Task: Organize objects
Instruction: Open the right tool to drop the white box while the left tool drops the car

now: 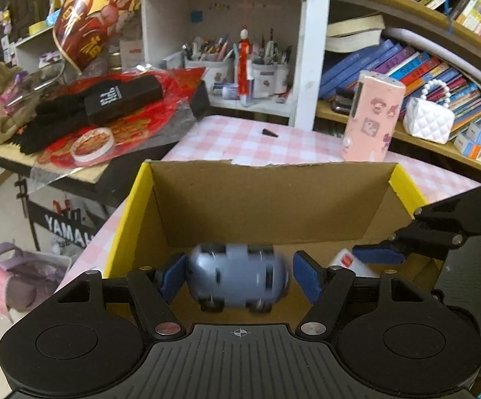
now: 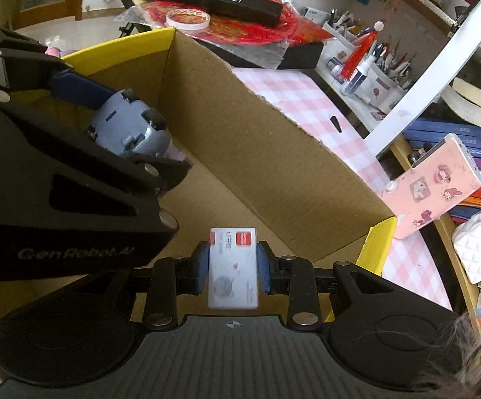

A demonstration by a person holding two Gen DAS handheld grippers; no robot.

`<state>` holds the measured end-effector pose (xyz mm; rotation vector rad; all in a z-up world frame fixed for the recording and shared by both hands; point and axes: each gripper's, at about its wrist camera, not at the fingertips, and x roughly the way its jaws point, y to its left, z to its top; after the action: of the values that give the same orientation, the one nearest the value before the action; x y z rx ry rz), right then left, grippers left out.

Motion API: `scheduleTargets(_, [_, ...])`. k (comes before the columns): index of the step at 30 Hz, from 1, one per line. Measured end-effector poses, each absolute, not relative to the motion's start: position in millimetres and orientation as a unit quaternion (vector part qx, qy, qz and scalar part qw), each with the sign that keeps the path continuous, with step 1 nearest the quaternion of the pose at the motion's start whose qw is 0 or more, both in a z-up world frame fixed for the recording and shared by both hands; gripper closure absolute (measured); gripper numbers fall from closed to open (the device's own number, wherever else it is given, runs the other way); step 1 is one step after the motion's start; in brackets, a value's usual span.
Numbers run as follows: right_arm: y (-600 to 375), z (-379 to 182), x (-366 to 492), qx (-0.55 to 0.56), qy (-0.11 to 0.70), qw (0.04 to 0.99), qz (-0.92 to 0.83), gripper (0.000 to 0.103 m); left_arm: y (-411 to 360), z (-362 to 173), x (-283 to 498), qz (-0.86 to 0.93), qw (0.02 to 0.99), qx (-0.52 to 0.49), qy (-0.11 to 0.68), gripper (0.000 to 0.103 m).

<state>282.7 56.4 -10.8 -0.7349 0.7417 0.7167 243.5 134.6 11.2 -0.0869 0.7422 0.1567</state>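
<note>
Both grippers reach down into an open cardboard box (image 1: pixel 257 199) with yellow flap edges, standing on a desk (image 1: pixel 240 136) covered in pink-and-white check. In the left wrist view, the left gripper (image 1: pixel 240 277) has its blue fingers (image 1: pixel 308 279) spread, with a blue-grey toy car (image 1: pixel 237 277) blurred between them; a gap shows at the right pad, so the car looks released inside the box, though contact at the left pad cannot be told. The right wrist view shows the same car (image 2: pixel 130 129) from the side, low against the far-left wall of the box (image 2: pixel 257 139). There the right gripper (image 2: pixel 233 271) is clenched on a small white card-like pack (image 2: pixel 233 267) with red labels, held over the near part of the box; the left view catches only a corner of that pack (image 1: pixel 343 261) by the right gripper (image 1: pixel 378 253). Only the right view shows strands of the person's hair (image 2: pixel 473 342) at its lower right. A pink cartoon-printed case (image 1: pixel 373 116) stands on the desk beyond the box, before crowded bookshelves (image 1: pixel 423 66).
</note>
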Motion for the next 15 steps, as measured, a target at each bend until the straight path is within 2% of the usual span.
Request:
scheduleTargets(2, [53.9,-7.0,281.3,-0.336,0.336,0.816,0.331,0.05,133.4,13.6,240.5,0.082,0.933,-0.038,0.349,0.017])
scheduleTargets(4, [49.0,-1.9,277.5,-0.322,0.314,0.83,0.33,0.046,132.3,18.8,234.4,0.089,0.94,-0.035,0.328,0.016])
scheduleTargets(15, [-5.0,50.3,234.1,-0.182,0.236,0.918,0.261,0.046,144.5,61.9,177.2,0.097,0.965,-0.073,0.234,0.015])
